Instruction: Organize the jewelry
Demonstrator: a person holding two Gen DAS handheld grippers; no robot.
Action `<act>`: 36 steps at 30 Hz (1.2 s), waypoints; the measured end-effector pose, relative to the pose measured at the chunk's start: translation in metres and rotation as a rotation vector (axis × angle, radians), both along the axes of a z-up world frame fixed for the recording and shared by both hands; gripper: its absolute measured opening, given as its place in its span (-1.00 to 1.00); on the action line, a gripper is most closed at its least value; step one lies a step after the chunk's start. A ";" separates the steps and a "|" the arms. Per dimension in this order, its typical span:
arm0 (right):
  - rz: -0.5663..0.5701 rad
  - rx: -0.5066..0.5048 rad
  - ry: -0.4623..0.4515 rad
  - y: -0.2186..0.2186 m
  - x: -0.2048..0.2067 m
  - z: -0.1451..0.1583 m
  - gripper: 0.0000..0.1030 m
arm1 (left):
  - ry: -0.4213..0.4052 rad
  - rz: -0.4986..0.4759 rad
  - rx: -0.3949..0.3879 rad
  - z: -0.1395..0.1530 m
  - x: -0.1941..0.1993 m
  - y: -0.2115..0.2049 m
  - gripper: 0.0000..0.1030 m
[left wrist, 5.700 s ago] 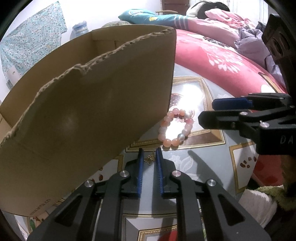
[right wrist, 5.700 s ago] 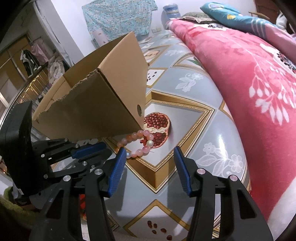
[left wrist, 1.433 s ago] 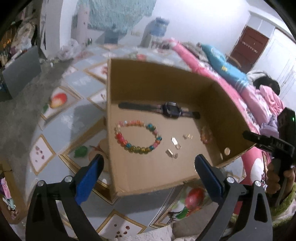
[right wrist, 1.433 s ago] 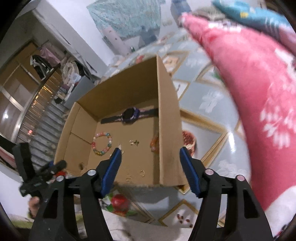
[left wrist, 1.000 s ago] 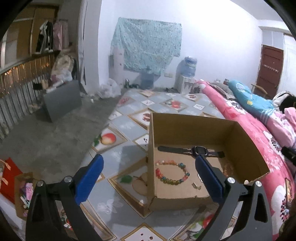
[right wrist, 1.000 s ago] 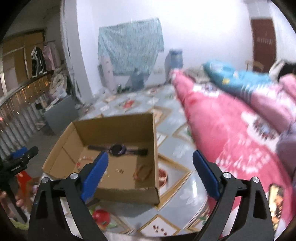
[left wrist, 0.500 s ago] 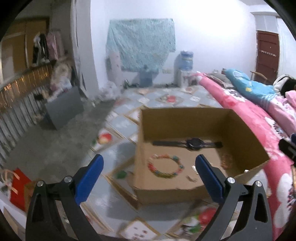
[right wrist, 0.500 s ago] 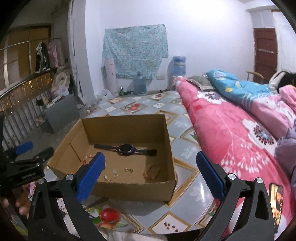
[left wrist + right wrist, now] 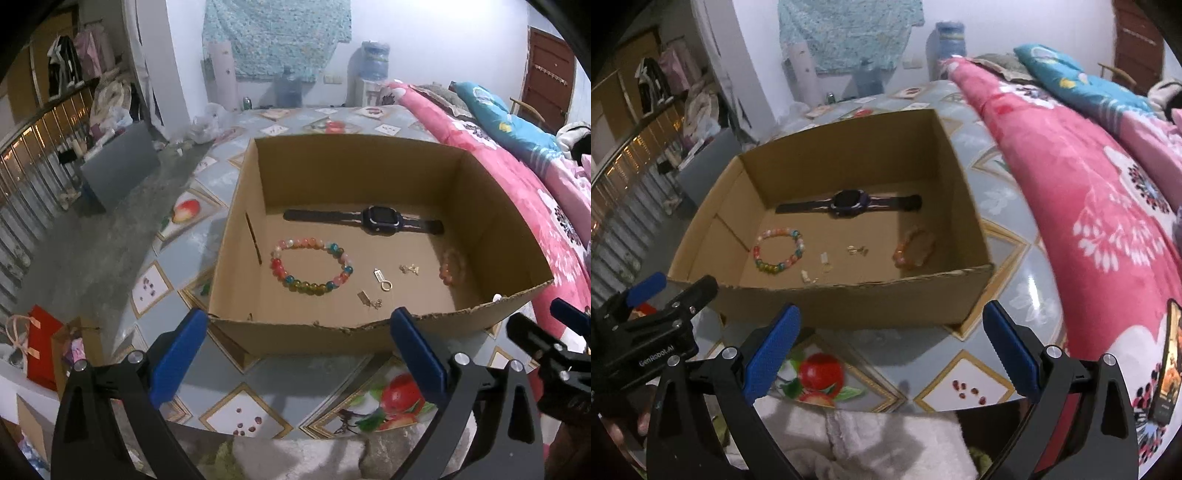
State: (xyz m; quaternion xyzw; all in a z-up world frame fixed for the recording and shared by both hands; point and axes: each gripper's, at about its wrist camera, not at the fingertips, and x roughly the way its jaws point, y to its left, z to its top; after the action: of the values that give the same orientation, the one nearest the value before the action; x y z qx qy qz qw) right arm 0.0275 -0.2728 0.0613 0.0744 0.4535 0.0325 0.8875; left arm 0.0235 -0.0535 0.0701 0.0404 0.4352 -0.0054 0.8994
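An open cardboard box (image 9: 369, 170) (image 9: 849, 306) stands on the patterned floor. Inside lie a black watch (image 9: 380, 220) (image 9: 849, 201), a multicoloured bead bracelet (image 9: 312, 266) (image 9: 778, 250), an orange bead bracelet (image 9: 448, 266) (image 9: 913, 249) near the right wall, and small gold pieces (image 9: 384, 282) (image 9: 857, 250). My left gripper (image 9: 295, 347) is open and empty, just short of the box's near wall. My right gripper (image 9: 892, 343) is open and empty, in front of the box's near right corner. Each gripper shows at the edge of the other view.
A pink flowered quilt (image 9: 1089, 177) on a bed lies right of the box. A phone (image 9: 1169, 363) rests on the quilt's near edge. A red bag (image 9: 42, 341) stands at the near left. A grey board (image 9: 118, 166) and railings are at the far left.
Both grippers have come closer to the box and tilted down over it; the box looks larger. Both stay wide open and empty. The jewelry inside has not moved.
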 end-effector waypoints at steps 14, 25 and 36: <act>0.024 -0.057 0.003 0.013 0.003 0.002 0.84 | 0.055 -0.034 -0.045 -0.004 -0.003 0.000 0.89; 0.023 -0.053 0.018 0.012 0.004 0.001 0.84 | 0.058 -0.033 -0.045 -0.004 -0.002 0.001 0.89; 0.023 -0.053 0.038 0.011 0.005 -0.002 0.84 | 0.082 -0.032 -0.056 -0.009 -0.002 0.001 0.89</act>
State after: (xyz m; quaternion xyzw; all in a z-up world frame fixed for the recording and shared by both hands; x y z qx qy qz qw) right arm 0.0329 -0.2616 0.0589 0.0461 0.4718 0.0291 0.8800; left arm 0.0216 -0.0521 0.0608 0.0218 0.4706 -0.0337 0.8815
